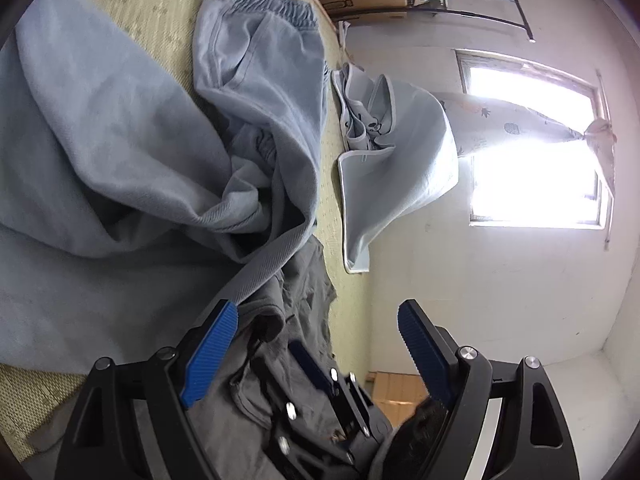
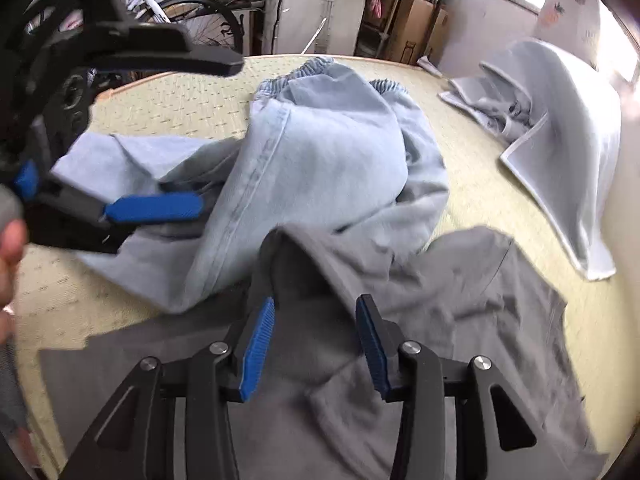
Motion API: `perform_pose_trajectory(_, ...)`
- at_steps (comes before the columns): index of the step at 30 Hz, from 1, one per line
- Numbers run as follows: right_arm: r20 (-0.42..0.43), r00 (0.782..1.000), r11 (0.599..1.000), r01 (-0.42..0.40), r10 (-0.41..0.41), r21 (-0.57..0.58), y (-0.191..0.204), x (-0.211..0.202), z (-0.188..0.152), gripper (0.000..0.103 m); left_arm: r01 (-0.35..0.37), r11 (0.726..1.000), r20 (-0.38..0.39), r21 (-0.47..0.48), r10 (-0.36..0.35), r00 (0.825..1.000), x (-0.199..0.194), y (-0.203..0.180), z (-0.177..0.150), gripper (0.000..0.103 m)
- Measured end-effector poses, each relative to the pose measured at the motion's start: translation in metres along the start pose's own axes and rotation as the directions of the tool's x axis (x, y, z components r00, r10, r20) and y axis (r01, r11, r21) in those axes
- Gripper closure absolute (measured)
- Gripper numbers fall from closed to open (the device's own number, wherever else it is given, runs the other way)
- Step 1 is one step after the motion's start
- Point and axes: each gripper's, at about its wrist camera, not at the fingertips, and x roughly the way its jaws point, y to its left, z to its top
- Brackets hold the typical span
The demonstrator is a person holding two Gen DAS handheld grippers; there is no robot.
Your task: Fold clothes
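Observation:
Pale blue trousers [image 2: 320, 152] with an elastic waistband lie crumpled across the mat, also seen in the left wrist view [image 1: 260, 80]. A grey garment [image 2: 460, 320] is spread in front of them. My right gripper [image 2: 316, 300] is partly open, and a raised fold of the grey garment stands loose between its blue pads. My left gripper [image 1: 319, 306] is wide open, with nothing gripped. It hovers over a large light blue top [image 1: 100, 160], whose ribbed hem lies by its left finger. In the right wrist view the left gripper [image 2: 112, 192] is at the left.
A yellow-green mat [image 2: 160, 100] covers the bed. A pale bordered cloth [image 2: 560, 140] lies crumpled at the far right. Behind the bed are a bicycle [image 2: 180, 4], a wrapped white appliance [image 2: 316, 8] and cardboard boxes [image 2: 416, 28]. A person's fingers [image 2: 10, 248] show at the left edge.

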Motion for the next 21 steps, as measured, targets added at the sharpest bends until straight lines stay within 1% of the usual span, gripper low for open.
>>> perform_pose_trajectory(4, 0.011, 0.997, 0.997, 0.073, -0.073, 0.019, -0.005, 0.014, 0.014, 0.059, 0.034, 0.999, -0.047, -0.023, -0.035, 0.998, 0.006, 0.002, -0.001, 0.017)
perform_pose_trajectory(5, 0.004, 0.996, 0.996, 0.087, -0.087, 0.011, -0.006, 0.017, 0.016, 0.067, 0.046, 0.999, -0.064, -0.029, -0.047, 0.997, 0.008, 0.002, -0.001, 0.017)
perform_pose_trajectory(6, -0.003, 0.995, 0.995, 0.101, -0.101, 0.003, -0.006, 0.02, 0.018, 0.097, 0.057, 0.998, -0.081, -0.041, -0.06, 0.995, 0.011, 0.003, -0.002, 0.017)
perform_pose_trajectory(7, 0.005, 0.994, 0.994, 0.113, -0.113, 0.014, -0.01, 0.02, 0.018, 0.101, 0.071, 0.996, -0.096, -0.062, -0.077, 0.992, 0.014, 0.005, -0.004, 0.017)
perform_pose_trajectory(9, 0.021, 0.99, 0.99, 0.135, -0.136, 0.036, -0.017, 0.017, 0.017, 0.102, 0.1, 0.988, -0.127, -0.115, -0.115, 0.985, 0.021, 0.011, -0.007, 0.017)
perform_pose_trajectory(10, 0.039, 0.99, 0.989, 0.134, -0.136, 0.056, -0.02, 0.012, 0.016, 0.102, 0.121, 0.98, -0.143, -0.159, -0.145, 0.979, 0.026, 0.016, -0.01, 0.017)
perform_pose_trajectory(12, 0.079, 0.987, 0.987, 0.133, -0.14, 0.093, -0.027, -0.002, 0.012, 0.102, 0.16, 0.958, -0.169, -0.237, -0.203, 0.964, 0.036, 0.023, -0.018, 0.017)
perform_pose_trajectory(15, 0.119, 0.982, 0.983, 0.133, -0.149, 0.127, -0.033, -0.017, 0.007, 0.102, 0.209, 0.918, -0.197, -0.337, -0.286, 0.938, 0.051, 0.031, -0.029, 0.017)
perform_pose_trajectory(17, 0.146, 0.979, 0.982, 0.12, -0.142, 0.148, -0.038, -0.028, 0.003, 0.102, 0.207, 0.924, -0.198, -0.321, -0.279, 0.94, 0.056, 0.028, -0.034, 0.017)
perform_pose_trajectory(21, 0.188, 0.973, 0.981, 0.1, -0.131, 0.166, -0.042, -0.048, -0.002, 0.102, 0.212, 0.917, -0.152, -0.338, -0.275, 0.949, 0.065, 0.032, -0.039, 0.017)
